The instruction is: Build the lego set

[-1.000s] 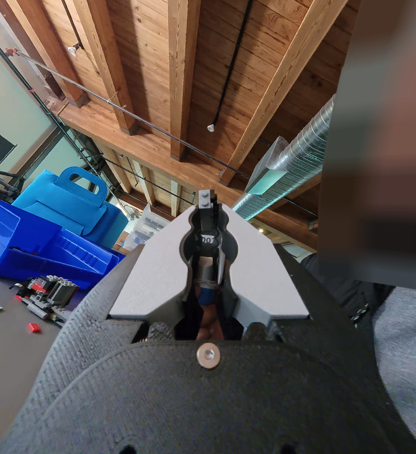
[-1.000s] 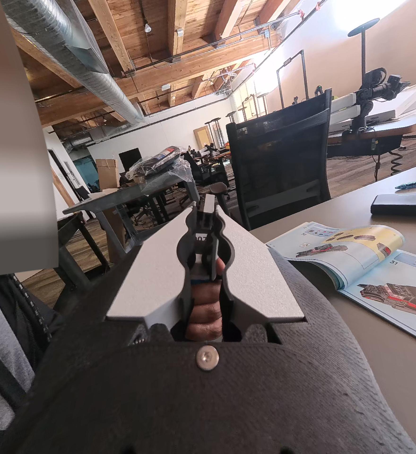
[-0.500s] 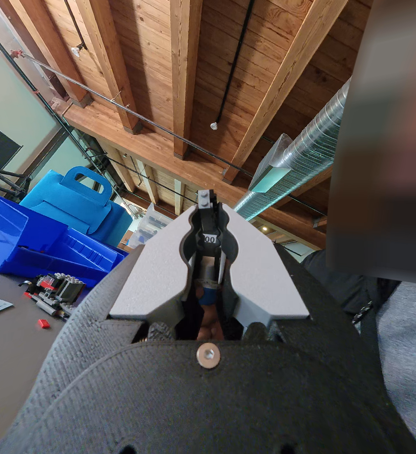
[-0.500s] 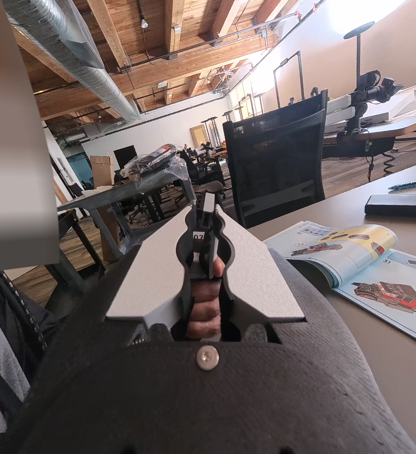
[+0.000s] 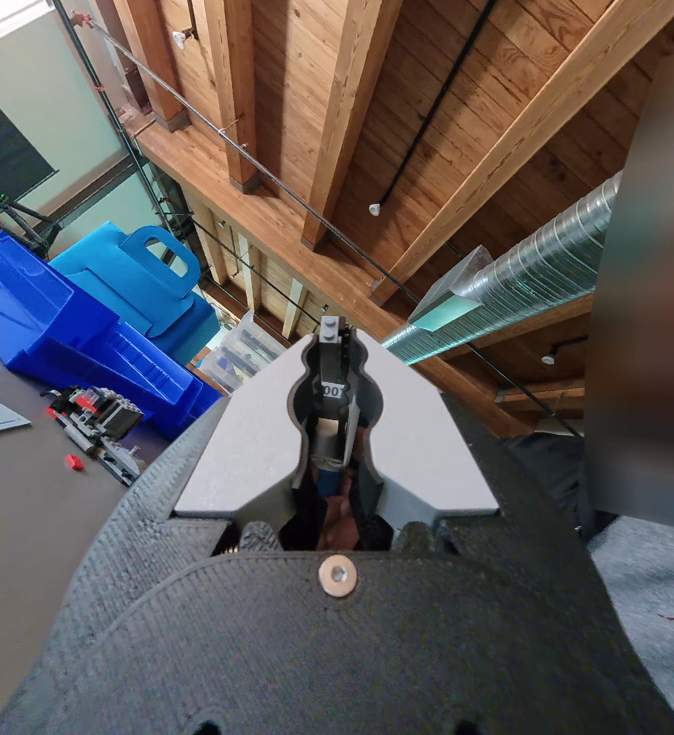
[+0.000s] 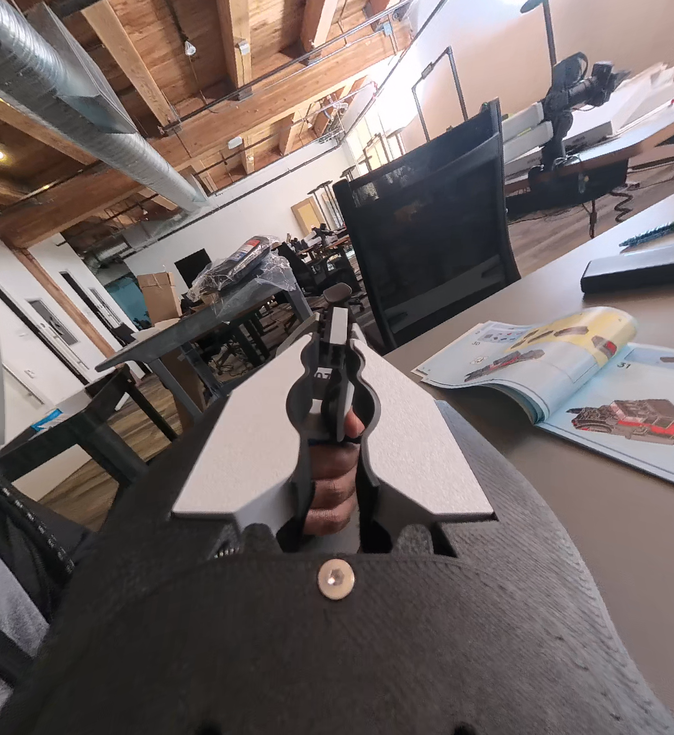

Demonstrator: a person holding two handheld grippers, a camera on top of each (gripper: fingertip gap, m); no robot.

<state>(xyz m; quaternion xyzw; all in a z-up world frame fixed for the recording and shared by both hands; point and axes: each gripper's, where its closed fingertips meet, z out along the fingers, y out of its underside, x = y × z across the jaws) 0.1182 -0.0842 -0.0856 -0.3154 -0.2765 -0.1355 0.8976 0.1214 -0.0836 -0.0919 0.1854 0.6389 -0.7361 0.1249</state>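
- The left gripper (image 5: 333,338) has its jaws pinched on a small grey lego piece (image 5: 330,332); two studs show on the part that sticks out past the tips, and the piece runs lengthwise along the fingers (how deep it sits between them is hidden).
- The right gripper (image 6: 337,338) has its jaws closed on a pale grey lego part (image 6: 338,333) with darker bits beside it; this too stands out beyond the tips, its long axis in line with the fingers; what exactly the dark bits are I cannot tell.
- Both grippers are raised off the surface (image 5: 29,517) and tilted up; the left wrist view looks mostly at wooden ceiling beams, the right across the room at a black chair (image 6: 427,238).
- The half-built model (image 5: 96,421) lies on the surface low and to the left of the left gripper, just in front of the blue bins (image 5: 69,318); a loose red piece (image 5: 74,462) sits near it, apart from it.
- The open instruction booklet (image 6: 566,378) lies to the right of the right gripper; a dark flat device (image 6: 645,266) is beyond it.
- My reading: the two held parts are to be joined in the air; that turns on bringing the tips to face each other, studs toward underside, since each piece points away along its own fingers; the left gripper is the nearer to the model afterwards.
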